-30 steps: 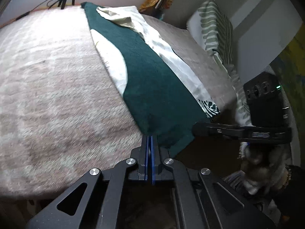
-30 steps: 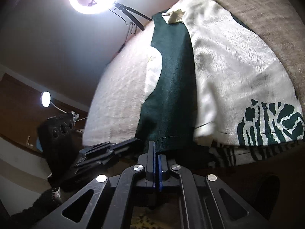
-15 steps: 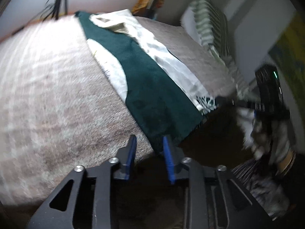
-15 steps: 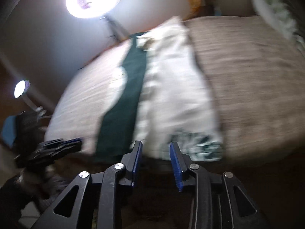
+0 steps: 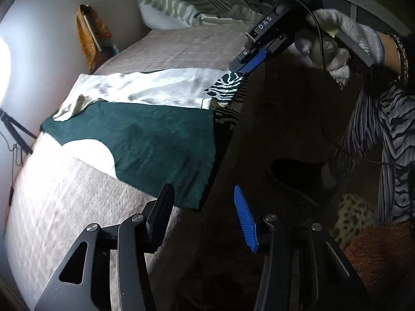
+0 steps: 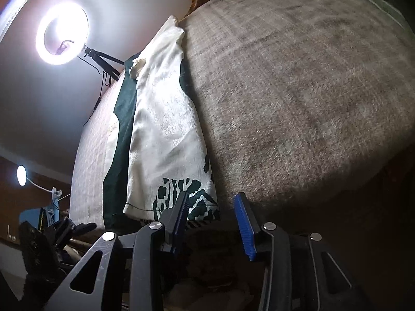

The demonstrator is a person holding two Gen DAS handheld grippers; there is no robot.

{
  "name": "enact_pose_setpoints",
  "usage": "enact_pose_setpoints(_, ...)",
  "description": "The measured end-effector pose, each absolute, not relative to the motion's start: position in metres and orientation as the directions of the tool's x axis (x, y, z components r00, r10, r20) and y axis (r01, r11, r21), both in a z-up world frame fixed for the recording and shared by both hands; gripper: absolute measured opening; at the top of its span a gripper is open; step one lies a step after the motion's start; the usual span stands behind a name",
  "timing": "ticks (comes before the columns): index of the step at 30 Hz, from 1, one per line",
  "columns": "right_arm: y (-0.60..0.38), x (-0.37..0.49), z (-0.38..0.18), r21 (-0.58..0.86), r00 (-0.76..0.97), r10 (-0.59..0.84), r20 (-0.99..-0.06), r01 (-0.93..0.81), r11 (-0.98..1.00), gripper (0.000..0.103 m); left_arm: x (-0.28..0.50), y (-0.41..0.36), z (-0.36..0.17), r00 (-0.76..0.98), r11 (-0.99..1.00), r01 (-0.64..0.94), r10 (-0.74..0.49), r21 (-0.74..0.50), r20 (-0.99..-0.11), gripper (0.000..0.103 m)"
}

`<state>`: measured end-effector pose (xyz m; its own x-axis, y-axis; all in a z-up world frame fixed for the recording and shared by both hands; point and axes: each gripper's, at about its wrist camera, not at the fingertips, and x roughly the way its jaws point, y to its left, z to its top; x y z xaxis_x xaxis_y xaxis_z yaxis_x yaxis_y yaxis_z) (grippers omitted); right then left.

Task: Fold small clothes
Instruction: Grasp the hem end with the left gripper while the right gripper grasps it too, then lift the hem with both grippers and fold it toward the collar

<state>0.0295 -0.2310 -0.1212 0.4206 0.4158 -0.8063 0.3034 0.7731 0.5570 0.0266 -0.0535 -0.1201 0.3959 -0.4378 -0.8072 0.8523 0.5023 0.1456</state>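
Lying flat on the bed (image 5: 64, 194), the green-and-cream garment (image 5: 155, 140) stretches in a long strip across the grey-brown blanket, its hem reaching the mattress edge. A dark green panel makes up one side, a shiny cream panel (image 6: 166, 119) the other, and a dark zebra-like print (image 6: 192, 204) marks the cream hem corner. In the left wrist view the garment runs from 9 o'clock toward the centre; in the right wrist view it runs from 12 o'clock down to just above the fingers.

The left tool (image 5: 205, 215) hangs with its jaws spread wide and nothing between them, just beside the green hem, at the mattress edge. The right tool (image 6: 211, 220) is likewise spread and holds nothing, its left finger over the printed corner; whether it touches the cloth cannot be told. From the left wrist view it shows at 1 o'clock, gripped by a gloved hand (image 5: 337, 44).

A ring light (image 6: 62, 33) glows at 10 o'clock in the right wrist view, and a striped pillow (image 5: 181, 5) sits at 12 o'clock in the left.
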Motion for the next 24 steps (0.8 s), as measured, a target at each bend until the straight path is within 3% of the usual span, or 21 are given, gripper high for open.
enact_pose_setpoints(5, -0.223, 0.039, -0.122, 0.569, 0.416, 0.432, -0.8, 0.301, 0.765, 0.037, 0.037, -0.055, -0.131, 0.379, 0.493, 0.857, -0.409, 0.148, -0.83, 0.047)
enact_pose_setpoints(10, -0.213, 0.046, -0.124, 0.563, 0.402, 0.439, -0.804, 0.277, 0.778, 0.031, 0.031, -0.061, -0.146, 0.458, 0.445, 0.849, -0.345, 0.287, -0.819, 0.047)
enact_pose_setpoints(12, -0.212, 0.048, -0.123, 0.558, 0.397, 0.435, -0.808, 0.28, 0.781, 0.026, 0.028, -0.062, -0.147, 0.472, 0.431, 0.848, -0.35, 0.309, -0.809, 0.047)
enact_pose_setpoints(14, -0.214, 0.048, -0.125, 0.56, 0.394, 0.437, -0.809, 0.289, 0.776, 0.013, 0.025, -0.063, -0.149, 0.498, 0.409, 0.842, -0.342, 0.351, -0.797, 0.046)
enact_pose_setpoints(16, -0.216, 0.048, -0.127, 0.567, 0.394, 0.442, -0.806, 0.298, 0.768, 0.006, 0.023, -0.064, -0.15, 0.509, 0.391, 0.842, -0.35, 0.371, -0.787, 0.035)
enact_pose_setpoints(18, -0.218, 0.047, -0.127, 0.579, 0.4, 0.452, -0.797, 0.299, 0.758, 0.003, 0.025, -0.063, -0.146, 0.509, 0.404, 0.842, -0.37, 0.359, -0.778, 0.013)
enact_pose_setpoints(24, -0.222, 0.046, -0.116, 0.627, 0.44, 0.482, -0.758, 0.287, 0.724, 0.001, 0.044, -0.053, -0.123, 0.467, 0.469, 0.849, -0.45, 0.244, -0.761, 0.005)
